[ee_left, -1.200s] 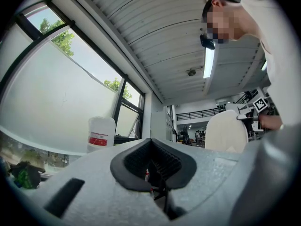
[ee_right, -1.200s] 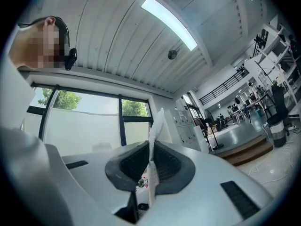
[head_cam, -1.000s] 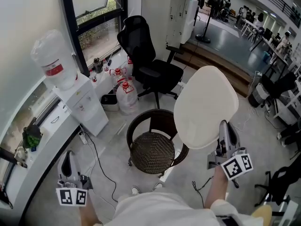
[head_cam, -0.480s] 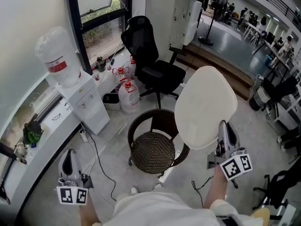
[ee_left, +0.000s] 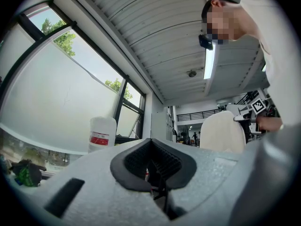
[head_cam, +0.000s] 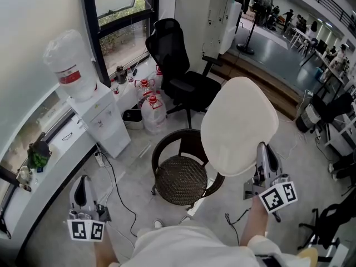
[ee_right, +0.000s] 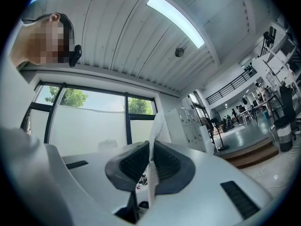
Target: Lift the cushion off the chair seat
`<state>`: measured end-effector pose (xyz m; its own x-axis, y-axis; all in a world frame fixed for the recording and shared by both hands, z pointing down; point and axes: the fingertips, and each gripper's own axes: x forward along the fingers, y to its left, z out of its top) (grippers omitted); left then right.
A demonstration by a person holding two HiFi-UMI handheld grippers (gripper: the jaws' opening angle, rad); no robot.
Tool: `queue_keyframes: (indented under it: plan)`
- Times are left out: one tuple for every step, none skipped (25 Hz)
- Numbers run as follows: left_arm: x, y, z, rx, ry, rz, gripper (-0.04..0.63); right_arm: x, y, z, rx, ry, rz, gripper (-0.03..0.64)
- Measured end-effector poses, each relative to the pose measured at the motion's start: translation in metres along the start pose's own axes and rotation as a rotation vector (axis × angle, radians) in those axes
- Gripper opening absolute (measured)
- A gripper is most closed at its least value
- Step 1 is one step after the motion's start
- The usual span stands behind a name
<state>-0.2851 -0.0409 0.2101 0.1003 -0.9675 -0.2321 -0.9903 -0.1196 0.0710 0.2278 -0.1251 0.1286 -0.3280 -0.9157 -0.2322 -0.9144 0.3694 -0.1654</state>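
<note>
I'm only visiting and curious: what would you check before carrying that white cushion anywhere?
1. Right gripper shut on the cushion edge: ok.
2. Cushion lifted clear of the wicker seat: ok.
3. Grip firm enough, holding one edge only: cannot tell.
4. Left gripper shut, empty, free to help: ok.
5. Walking path free: not ok, a black cable lies on the floor by the feet.

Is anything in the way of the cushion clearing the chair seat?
Nothing visible is. The right gripper grips the cushion by its edge, holding it raised above and to the right of the bare woven chair seat, apparently clear of it.
</note>
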Motion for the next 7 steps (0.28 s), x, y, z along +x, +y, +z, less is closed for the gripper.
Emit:
queue_keyframes:
  plan:
    - [0.0001, 0.0002, -0.0007, -0.001, 0.000, 0.001, 0.015, 0.0005, 0.0003, 0.0001, -0.001, -0.001, 0.002, 0.034]
    - [0.0001, 0.0003, -0.0014, -0.003, 0.001, 0.002, 0.017, 0.0009, 0.0005, 0.0004, -0.002, -0.002, 0.003, 0.034]
    - [0.0002, 0.0002, -0.0016, -0.003, 0.001, 0.003, 0.015, 0.0012, 0.0003, 0.0011, -0.003, -0.002, 0.003, 0.034]
    - [0.0006, -0.0001, -0.0015, -0.003, 0.001, 0.004, 0.017, 0.0013, -0.0001, 0.0022, -0.003, -0.003, 0.003, 0.033]
    - [0.0012, -0.0007, -0.0009, -0.003, 0.000, 0.003, 0.015, 0.0014, -0.0005, 0.0035, -0.004, -0.005, 0.003, 0.034]
    - [0.0020, -0.0014, -0.0001, -0.003, -0.002, 0.002, 0.015, 0.0015, -0.0010, 0.0050, -0.005, -0.007, 0.003, 0.034]
    - [0.0028, -0.0022, 0.0007, -0.003, -0.004, 0.001, 0.017, 0.0015, -0.0014, 0.0065, -0.006, -0.010, 0.003, 0.033]
